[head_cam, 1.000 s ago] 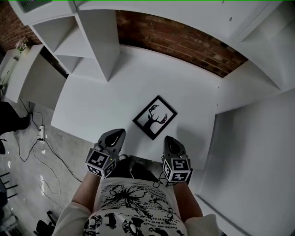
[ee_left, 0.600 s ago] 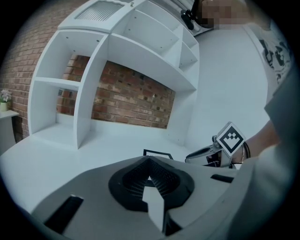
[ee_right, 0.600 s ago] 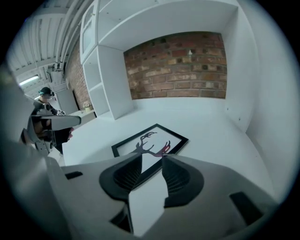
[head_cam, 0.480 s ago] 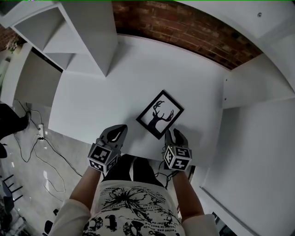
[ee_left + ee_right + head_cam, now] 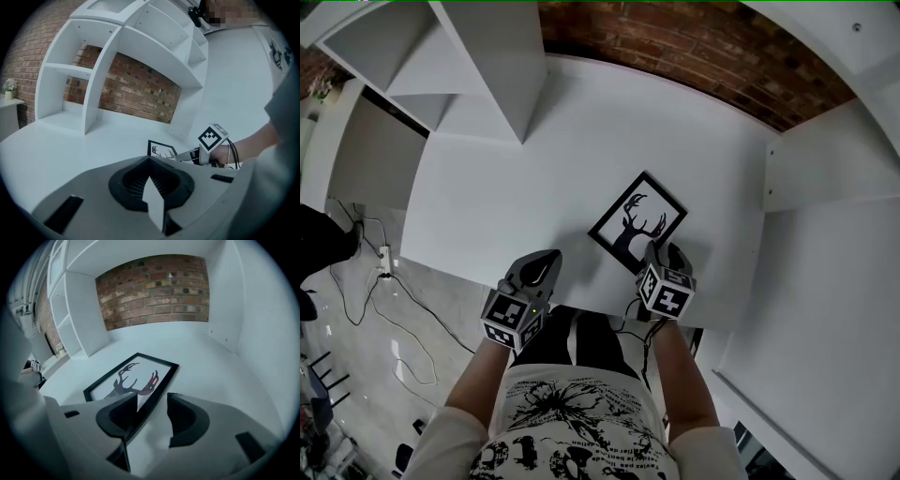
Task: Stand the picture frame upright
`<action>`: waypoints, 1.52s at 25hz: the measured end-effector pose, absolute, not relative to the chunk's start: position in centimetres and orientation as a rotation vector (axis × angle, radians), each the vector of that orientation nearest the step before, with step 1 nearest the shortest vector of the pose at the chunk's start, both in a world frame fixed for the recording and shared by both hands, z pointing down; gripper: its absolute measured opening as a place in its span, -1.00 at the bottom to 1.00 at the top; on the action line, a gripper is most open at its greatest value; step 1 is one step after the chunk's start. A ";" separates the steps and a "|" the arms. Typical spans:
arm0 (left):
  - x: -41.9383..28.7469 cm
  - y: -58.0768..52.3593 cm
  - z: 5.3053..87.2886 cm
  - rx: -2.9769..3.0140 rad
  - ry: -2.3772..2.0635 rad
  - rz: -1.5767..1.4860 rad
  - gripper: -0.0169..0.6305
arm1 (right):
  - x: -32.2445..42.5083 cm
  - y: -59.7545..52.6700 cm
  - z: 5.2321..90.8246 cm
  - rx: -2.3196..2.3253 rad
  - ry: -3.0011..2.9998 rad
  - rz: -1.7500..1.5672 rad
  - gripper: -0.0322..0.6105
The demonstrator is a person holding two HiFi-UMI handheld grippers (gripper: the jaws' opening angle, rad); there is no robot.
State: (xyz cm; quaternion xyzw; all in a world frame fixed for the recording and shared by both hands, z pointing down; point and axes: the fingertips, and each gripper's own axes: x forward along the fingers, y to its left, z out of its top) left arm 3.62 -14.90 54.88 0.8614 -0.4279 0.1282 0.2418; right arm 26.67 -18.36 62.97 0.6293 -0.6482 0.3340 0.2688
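The picture frame (image 5: 637, 222) is black with a deer silhouette and lies flat on the white table (image 5: 534, 169), turned diamond-wise. My right gripper (image 5: 660, 253) points down at its near right edge. Its jaws have just been opening and stand open (image 5: 152, 409). The frame (image 5: 136, 376) runs under the left jaw, and no pad presses on it. My left gripper (image 5: 544, 262) hovers at the table's front edge, left of the frame, and is shut (image 5: 152, 185) on nothing. From there the frame (image 5: 161, 150) and the right gripper (image 5: 193, 154) show ahead.
White shelving (image 5: 478, 66) stands at the back left against a brick wall (image 5: 675, 47). A white side panel (image 5: 825, 178) closes off the table's right. Cables (image 5: 375, 281) lie on the floor to the left. A small plant (image 5: 8, 86) sits far left.
My right gripper has moved forward and down, from short of the frame to its near right edge. The left gripper has sunk a little by the table's front edge.
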 end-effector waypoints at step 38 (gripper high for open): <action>-0.2 -8.0 58.1 2.372 -1.009 0.445 -0.92 | 22.9 -10.3 63.6 1.810 -1.620 0.878 -0.66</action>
